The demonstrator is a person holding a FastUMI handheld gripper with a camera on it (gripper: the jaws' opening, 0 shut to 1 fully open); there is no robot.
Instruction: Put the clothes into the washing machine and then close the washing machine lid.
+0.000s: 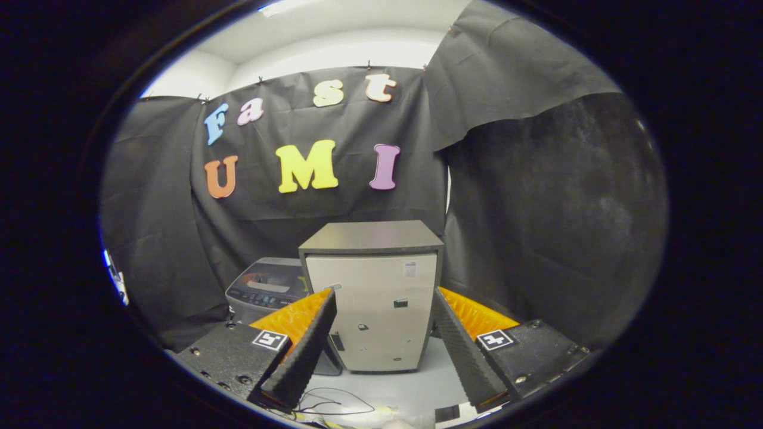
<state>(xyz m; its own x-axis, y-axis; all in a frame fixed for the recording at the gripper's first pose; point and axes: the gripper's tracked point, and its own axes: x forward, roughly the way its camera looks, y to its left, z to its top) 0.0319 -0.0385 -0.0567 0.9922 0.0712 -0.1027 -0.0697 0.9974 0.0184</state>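
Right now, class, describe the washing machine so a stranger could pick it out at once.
Find the tall grey cabinet standing beyond the open gripper. The washing machine sits low beside it, behind one finger. Unlike the plain boxy cabinet, it is short, with a dark sloping control panel on top.

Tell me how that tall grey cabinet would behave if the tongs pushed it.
The cabinet looks boxy and flat-based, so probably heavy and stiff, likelier to slide than tip. The open tongs frame it from a distance, touching nothing.

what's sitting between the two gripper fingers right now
In the gripper view, a grey cabinet stands beyond the open gripper, framed between its fingers; nothing is held. The washing machine sits behind the left finger.
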